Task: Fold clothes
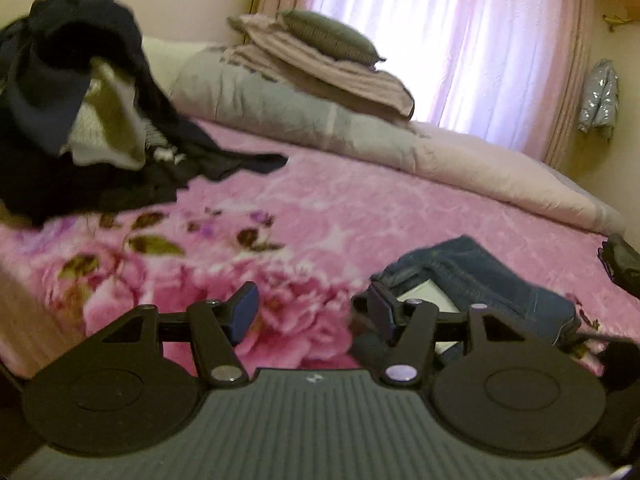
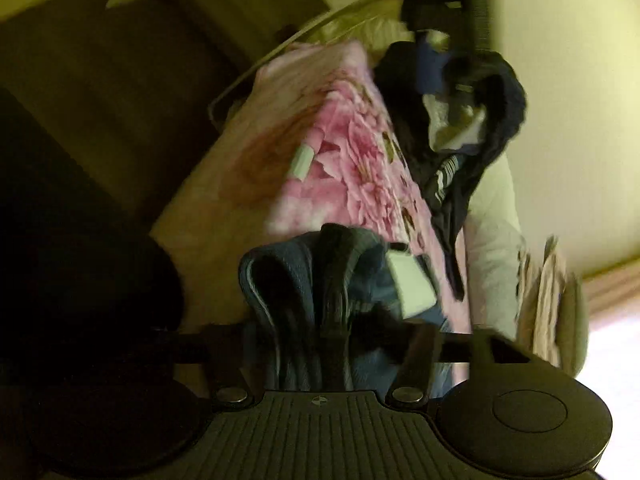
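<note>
Across the pink floral blanket (image 1: 320, 208), one clothes pile (image 1: 80, 112) is lying far left.
Left gripper (image 1: 312, 308) is gaping wide, empty; right gripper (image 2: 332, 320) is clamping one folded jeans (image 2: 320, 280).

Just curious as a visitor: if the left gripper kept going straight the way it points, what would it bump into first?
Probably the pink floral blanket. The open left gripper has bare blanket between its fingers; the jeans lie to its right, the dark clothes pile far left. Depth is unclear.
</note>
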`<state>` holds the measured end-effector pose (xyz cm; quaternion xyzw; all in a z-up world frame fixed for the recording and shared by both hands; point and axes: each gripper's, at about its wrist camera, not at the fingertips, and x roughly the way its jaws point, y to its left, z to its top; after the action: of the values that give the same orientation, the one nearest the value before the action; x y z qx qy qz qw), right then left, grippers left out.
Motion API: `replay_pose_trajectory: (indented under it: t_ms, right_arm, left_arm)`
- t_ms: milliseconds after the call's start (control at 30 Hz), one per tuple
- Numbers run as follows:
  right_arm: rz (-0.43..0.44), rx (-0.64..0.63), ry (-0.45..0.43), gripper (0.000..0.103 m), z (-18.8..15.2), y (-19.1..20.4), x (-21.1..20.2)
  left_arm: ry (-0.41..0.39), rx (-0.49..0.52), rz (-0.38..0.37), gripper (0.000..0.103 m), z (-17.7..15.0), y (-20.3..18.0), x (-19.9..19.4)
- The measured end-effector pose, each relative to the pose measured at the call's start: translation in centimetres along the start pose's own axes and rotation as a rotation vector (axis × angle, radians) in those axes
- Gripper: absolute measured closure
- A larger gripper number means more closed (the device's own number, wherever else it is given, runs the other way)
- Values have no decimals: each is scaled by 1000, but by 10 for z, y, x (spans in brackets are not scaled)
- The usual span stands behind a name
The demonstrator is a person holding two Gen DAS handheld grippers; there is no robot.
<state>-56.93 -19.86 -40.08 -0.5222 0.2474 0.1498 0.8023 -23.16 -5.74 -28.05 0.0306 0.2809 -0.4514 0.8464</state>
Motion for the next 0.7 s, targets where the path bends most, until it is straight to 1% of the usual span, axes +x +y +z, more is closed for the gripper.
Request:
replay_pose_trajectory:
  t_ms: [33, 100, 133, 167, 200, 233, 267, 300, 333, 367, 433, 500, 567, 633, 667, 700]
  right_arm:
    - [-13, 41, 16, 25, -3, 1, -7]
    - [-32, 150, 57, 24, -10, 0, -23]
    - [-36, 234, 78, 24, -15, -3, -31]
    - [-32, 376, 98, 24, -22, -10, -39]
    - [-23, 545, 113, 24, -32, -19, -48]
    - [-6, 764, 114, 24, -48, -32, -55]
    - [19, 993, 96, 24, -67, -43, -61]
    - [49, 1255, 61, 22, -91, -52, -66]
    - [75, 1497, 21, 10, -112, -58, -70]
    - [89, 1680, -28, 1, -127, -59, -70]
    - [112, 1940, -141, 1, -145, -59, -63]
    - [108, 2090, -179, 1, -151, -61, -48]
    - [89, 2196, -151, 1, -152, -66, -26]
    - [83, 2306, -127, 1, -154, -68, -6]
    - [58, 2374, -103, 1, -158, -67, 3]
    - [8, 2437, -107, 1, -161, -66, 6]
  left_arm:
    - [10, -1, -10, 48, -3, 0, 3]
    - [24, 31, -48, 48, -8, -6, 14]
    - [30, 54, -70, 48, -10, -11, 20]
    - [35, 77, -92, 48, -12, -17, 27]
    - [41, 101, -114, 48, -14, -22, 33]
    - [45, 133, -136, 48, -15, -30, 38]
    - [49, 164, -158, 47, -16, -37, 43]
    - [50, 194, -175, 47, -16, -44, 48]
    - [48, 222, -193, 47, -16, -50, 53]
    - [46, 249, -209, 45, -15, -55, 58]
    - [44, 300, -216, 44, -10, -64, 70]
    - [41, 341, -226, 43, -6, -71, 83]
    - [42, 368, -234, 43, 0, -75, 98]
    - [53, 389, -220, 43, 6, -77, 114]
    - [55, 398, -217, 43, 11, -77, 123]
    - [60, 396, -218, 43, 14, -77, 129]
